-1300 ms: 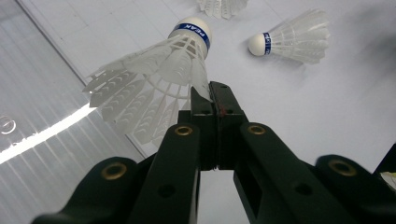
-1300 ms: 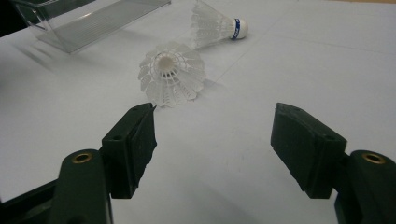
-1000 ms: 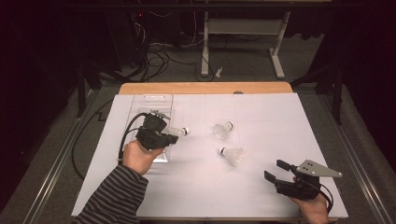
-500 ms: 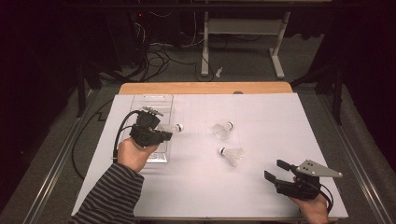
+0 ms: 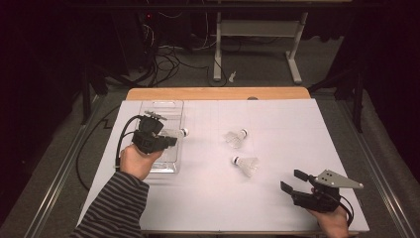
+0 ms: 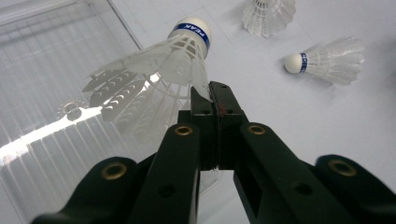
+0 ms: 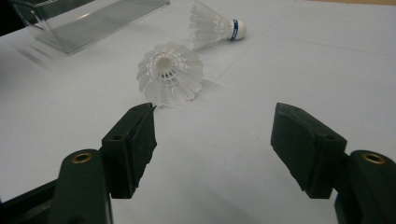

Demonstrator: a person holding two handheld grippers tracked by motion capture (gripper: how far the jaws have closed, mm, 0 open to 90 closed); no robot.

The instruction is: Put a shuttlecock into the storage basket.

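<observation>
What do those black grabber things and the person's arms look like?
Both are black, with two chunky flat-faced jaws and brass-coloured rivets. The left gripper trails a looping black cable. The right gripper carries a grey three-cornered plate on top. The left sleeve has thin dark and grey stripes.

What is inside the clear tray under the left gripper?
The clear tray looks empty where visible. The left gripper holds a shuttlecock by its skirt above it; the hand covers its near end.

High view looks down and forward over the whole counter [image 5: 277,198]. Each gripper view sits low and close, looking along its jaws. All share two shuttlecocks [image 5: 246,165], center, toward twelve o'clock.
</observation>
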